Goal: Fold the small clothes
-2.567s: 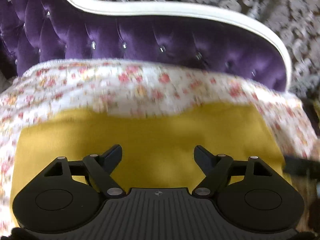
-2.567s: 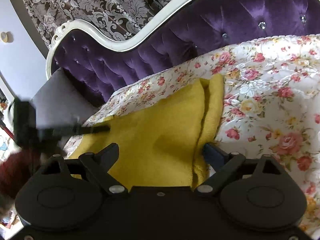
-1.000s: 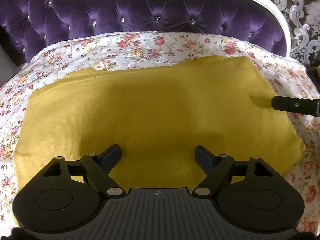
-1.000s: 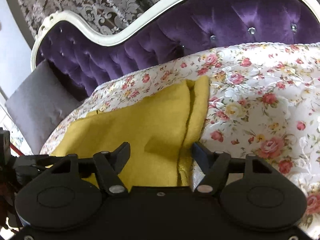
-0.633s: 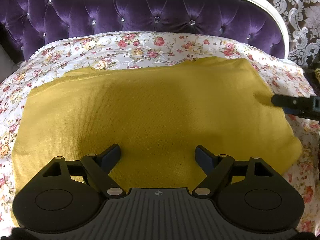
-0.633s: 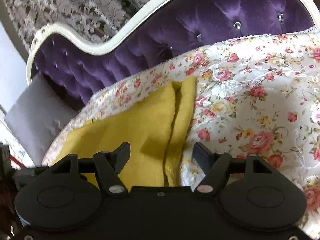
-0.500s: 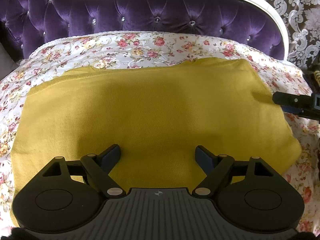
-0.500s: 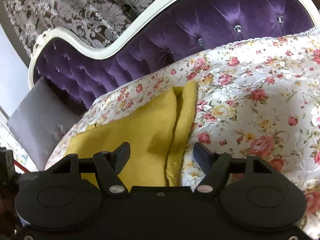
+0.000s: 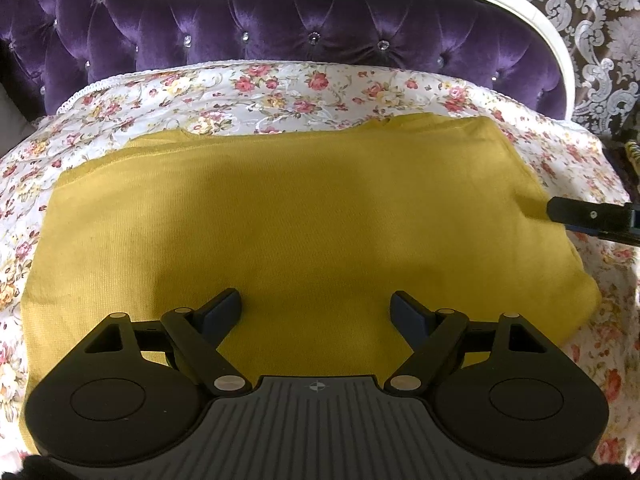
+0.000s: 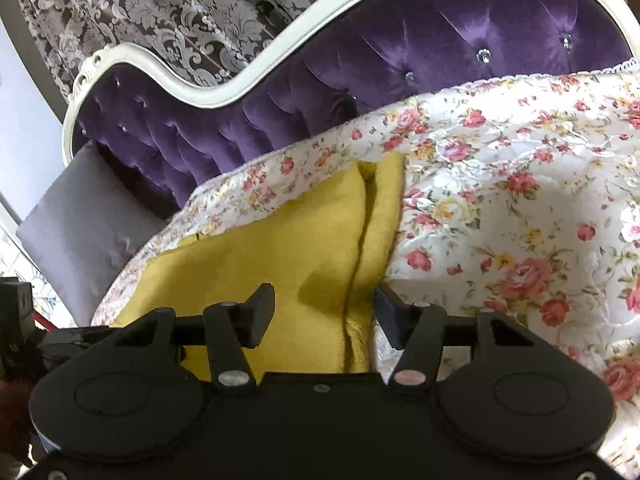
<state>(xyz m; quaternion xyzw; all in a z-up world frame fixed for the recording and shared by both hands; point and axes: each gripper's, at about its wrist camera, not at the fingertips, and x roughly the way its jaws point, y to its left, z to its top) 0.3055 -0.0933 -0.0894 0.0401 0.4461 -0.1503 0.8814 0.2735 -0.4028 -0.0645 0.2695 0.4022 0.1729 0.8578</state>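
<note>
- Right tool (image 10: 320,308) closing on the layered right edge of the yellow garment (image 10: 260,264), cloth between the jaws, pads apparently not yet pinching.
- Left tool (image 9: 316,308) wide open, holding nothing, tilted down over the garment's near middle.
- Garment spread on the floral bedspread (image 10: 520,200) ahead of both tools.
- Probably mid-fold: next, needs a firm pinch, then a carry across.

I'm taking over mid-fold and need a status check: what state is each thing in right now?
yellow garment: lying flat on the floral cover, right edge doubled in layers.
left gripper: open, above the garment's near edge, gripping nothing.
right gripper: jaws just closing around the garment's layered right edge, pads not yet pressing.
floral cover: spread over the purple sofa.
</note>
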